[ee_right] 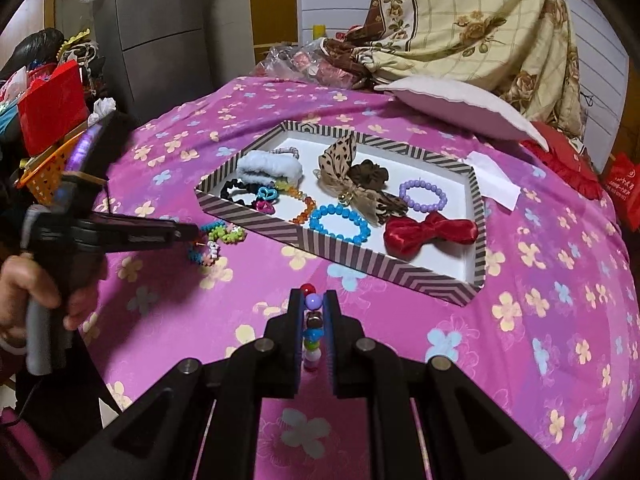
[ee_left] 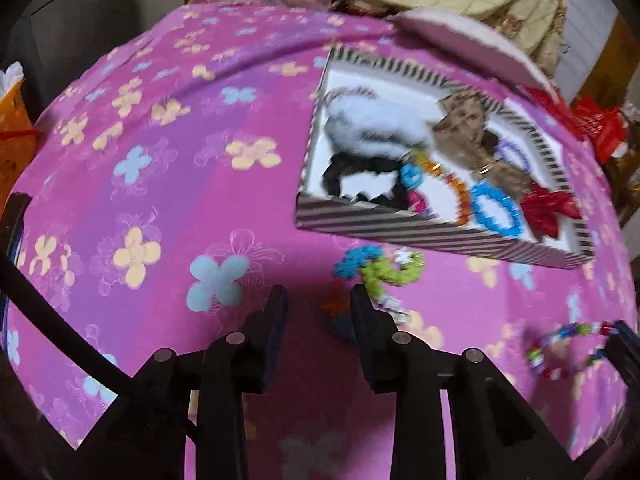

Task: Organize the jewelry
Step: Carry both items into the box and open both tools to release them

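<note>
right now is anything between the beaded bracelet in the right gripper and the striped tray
Nothing visible. The right gripper is shut on the multicolour bracelet, and only bare pink cloth lies before the striped tray. Its near wall must be cleared.

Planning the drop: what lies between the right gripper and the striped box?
Only bare flowered cloth, seen in the right wrist view, lies between the right gripper, shut on a multicoloured bead bracelet, and the striped box.
</note>
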Motion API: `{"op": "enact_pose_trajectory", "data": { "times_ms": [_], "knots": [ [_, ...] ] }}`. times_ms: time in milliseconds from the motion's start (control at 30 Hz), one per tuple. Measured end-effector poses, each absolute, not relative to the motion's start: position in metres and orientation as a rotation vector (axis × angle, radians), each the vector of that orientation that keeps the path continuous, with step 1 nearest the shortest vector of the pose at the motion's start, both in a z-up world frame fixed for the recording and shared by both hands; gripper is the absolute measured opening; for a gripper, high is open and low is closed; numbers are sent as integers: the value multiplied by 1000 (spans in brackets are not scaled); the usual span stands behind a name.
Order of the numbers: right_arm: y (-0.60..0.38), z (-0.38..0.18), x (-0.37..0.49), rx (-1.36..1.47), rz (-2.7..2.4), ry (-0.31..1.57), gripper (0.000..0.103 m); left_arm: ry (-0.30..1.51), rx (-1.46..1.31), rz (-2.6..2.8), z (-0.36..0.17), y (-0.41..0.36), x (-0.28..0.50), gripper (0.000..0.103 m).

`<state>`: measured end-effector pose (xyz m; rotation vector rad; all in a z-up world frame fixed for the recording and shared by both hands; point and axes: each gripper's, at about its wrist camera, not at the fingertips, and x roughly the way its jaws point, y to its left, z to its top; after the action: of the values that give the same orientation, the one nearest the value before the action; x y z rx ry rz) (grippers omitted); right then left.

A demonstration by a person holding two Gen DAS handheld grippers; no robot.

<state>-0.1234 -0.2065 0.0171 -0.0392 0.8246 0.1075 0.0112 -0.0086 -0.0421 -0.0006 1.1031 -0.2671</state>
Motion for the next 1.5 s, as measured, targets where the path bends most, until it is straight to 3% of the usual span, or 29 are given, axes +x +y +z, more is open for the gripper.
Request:
{"op": "enact_pose_trajectory", "data": {
  "times_ms": [100,167,367,933,1500],
  "knots": [
    [-209,19,-123,-30,108,817,10,1054,67,-266,-43,-16,9,42],
    [-210,23,-122,-28,110,809,10,1039,113,-271,-43,-22,6,21],
    [-215,34,-122,-22,111,782,10,1104,-13,-362,-33,-4,6,21],
    [-251,77,-95,-46,49,740,10,922,-1,-493,101,-25,4,21],
    [-295,65,10,-2,6,814,10,930,80,-419,93,-103,92,21]
  ]
}}
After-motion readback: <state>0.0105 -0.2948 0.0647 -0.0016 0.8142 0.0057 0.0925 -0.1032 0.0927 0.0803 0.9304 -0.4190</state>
